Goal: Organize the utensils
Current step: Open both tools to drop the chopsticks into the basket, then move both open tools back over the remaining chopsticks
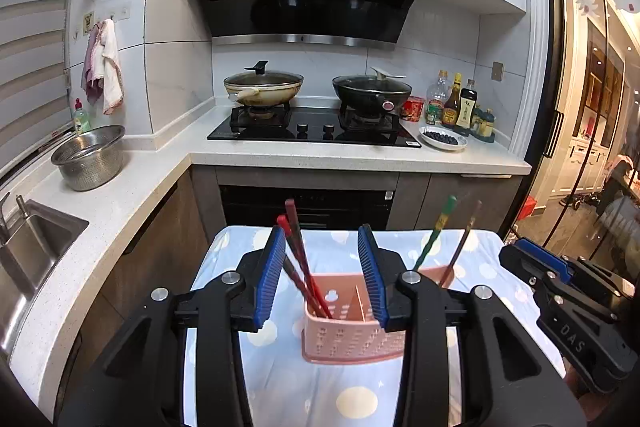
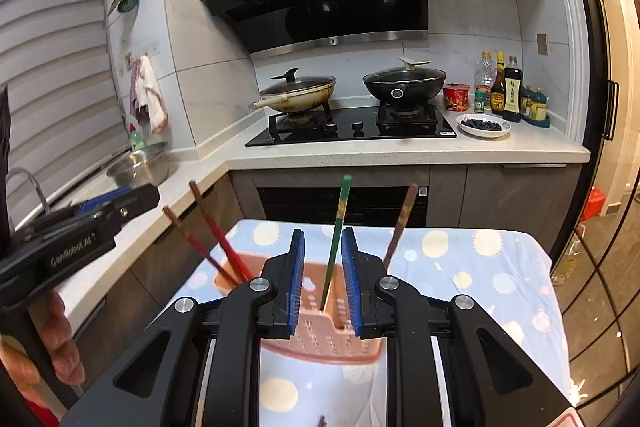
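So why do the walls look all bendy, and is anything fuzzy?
Left wrist view: the fisheye lens curves the white window blinds, and everything is sharp. Right wrist view: same bending, and the pink plastic utensil basket looks blurred.

holder (image 1: 344,335) on table (image 1: 360,403) | chopsticks (image 1: 298,259) in holder | stove (image 1: 314,131) behind
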A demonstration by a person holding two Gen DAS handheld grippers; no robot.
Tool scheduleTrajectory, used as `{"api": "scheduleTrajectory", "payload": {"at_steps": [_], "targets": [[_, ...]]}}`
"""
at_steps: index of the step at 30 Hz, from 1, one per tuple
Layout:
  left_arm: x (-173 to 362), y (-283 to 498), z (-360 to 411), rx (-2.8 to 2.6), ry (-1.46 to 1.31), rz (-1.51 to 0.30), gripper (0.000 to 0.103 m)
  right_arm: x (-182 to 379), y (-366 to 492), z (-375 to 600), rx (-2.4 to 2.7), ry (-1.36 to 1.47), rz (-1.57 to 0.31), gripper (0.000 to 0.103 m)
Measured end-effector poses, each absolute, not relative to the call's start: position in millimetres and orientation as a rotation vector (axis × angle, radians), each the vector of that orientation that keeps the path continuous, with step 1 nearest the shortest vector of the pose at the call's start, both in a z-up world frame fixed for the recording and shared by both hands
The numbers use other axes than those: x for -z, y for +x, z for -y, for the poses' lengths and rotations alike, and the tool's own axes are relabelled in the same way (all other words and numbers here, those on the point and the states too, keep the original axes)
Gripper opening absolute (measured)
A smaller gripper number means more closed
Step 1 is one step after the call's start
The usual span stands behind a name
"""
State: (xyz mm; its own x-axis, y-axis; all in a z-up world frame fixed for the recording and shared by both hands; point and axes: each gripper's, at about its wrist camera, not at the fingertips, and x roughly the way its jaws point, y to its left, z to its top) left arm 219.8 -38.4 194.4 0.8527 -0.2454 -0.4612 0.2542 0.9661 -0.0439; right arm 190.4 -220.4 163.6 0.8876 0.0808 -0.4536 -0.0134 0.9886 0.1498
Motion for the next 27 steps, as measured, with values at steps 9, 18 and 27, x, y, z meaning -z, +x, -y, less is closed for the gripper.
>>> {"api": "scheduleTrajectory", "payload": {"at_steps": [9,18,27], "targets": [[-167.2,172.4,29.9,0.253,0.027,-0.537,0.036,-125.3,120.2,194.1,-0.062,0.047,-0.548,0.02],[-110.1,115.5,21.1,0.211,0.04,-0.635,0.036,-64.5,52.9,179.1,-0.074,0.062,-0.68,0.02],[-52.9,58.7,13.4,0.226,0.056,-0.76,0.036,-5.6,-6.9,167.0,-0.064,0.067,-0.799,0.02]]}}
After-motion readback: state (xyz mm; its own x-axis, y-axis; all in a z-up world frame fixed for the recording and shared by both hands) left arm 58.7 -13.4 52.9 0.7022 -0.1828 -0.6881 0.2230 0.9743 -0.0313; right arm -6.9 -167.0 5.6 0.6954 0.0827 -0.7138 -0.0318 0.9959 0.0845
